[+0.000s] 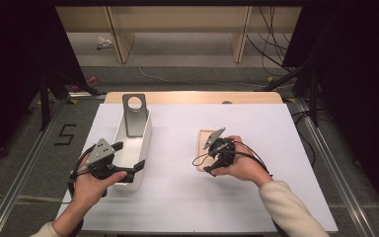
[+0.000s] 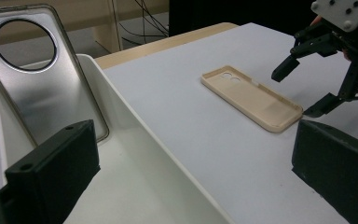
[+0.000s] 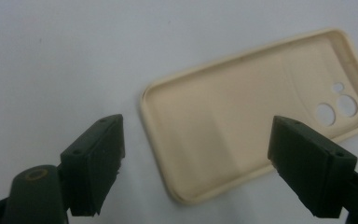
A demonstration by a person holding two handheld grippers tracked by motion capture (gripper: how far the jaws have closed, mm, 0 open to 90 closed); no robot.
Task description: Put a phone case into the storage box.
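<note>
A bin [image 1: 140, 148] sits on the left part of the tabletop [image 1: 177, 197], with a metal plate [image 1: 134, 114] leaning upright at its far end. A phone case [image 1: 203, 148] lies flat right of the bin, open side up. The left gripper [image 1: 123, 158] is at the bin's near end, and the right gripper [image 1: 216, 153] is over the case's near end.
</note>
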